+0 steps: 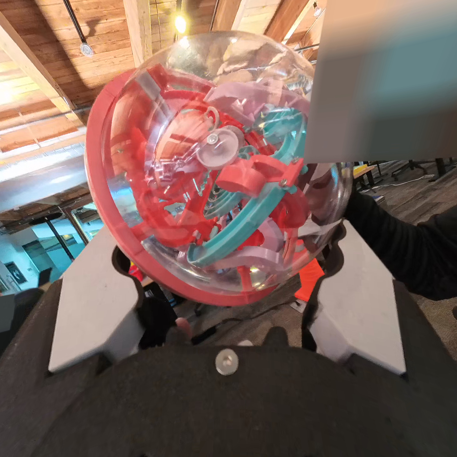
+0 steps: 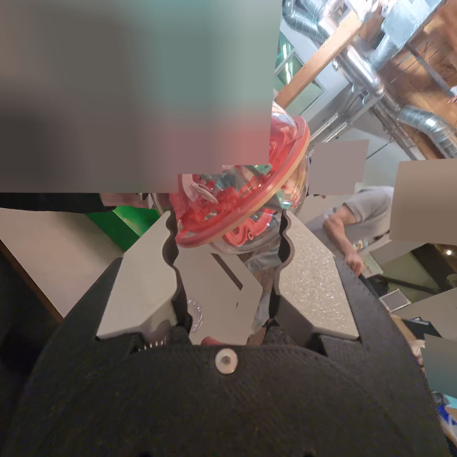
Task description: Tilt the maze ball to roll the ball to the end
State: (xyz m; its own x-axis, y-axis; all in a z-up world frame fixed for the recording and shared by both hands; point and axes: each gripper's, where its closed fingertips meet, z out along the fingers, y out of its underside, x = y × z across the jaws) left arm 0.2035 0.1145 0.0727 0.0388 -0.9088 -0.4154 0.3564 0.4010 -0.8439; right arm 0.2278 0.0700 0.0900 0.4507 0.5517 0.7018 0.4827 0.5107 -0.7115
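The maze ball (image 1: 215,168), a clear globe with a red band round its middle and red, teal and lilac tracks inside, fills the centre of the left wrist view and sits raised against the wooden ceiling (image 1: 49,74), evidently lifted off any surface so it can be turned freely in all directions. The band runs on a slant from upper left to lower right, so the globe is held tilted, presumably to steer the small ball along a track; that ball cannot be made out in either view. The left gripper (image 1: 227,249) has its pale fingers (image 1: 99,296) spread wide, cradling the underside of the globe, rim resting between them at lower centre. In the right wrist view the globe (image 2: 247,210) appears at centre, partly masked, with the right gripper (image 2: 226,230) likewise spread and its fingers (image 2: 309,272) set against the lower curve. A sleeved arm (image 1: 395,235) shows at right.
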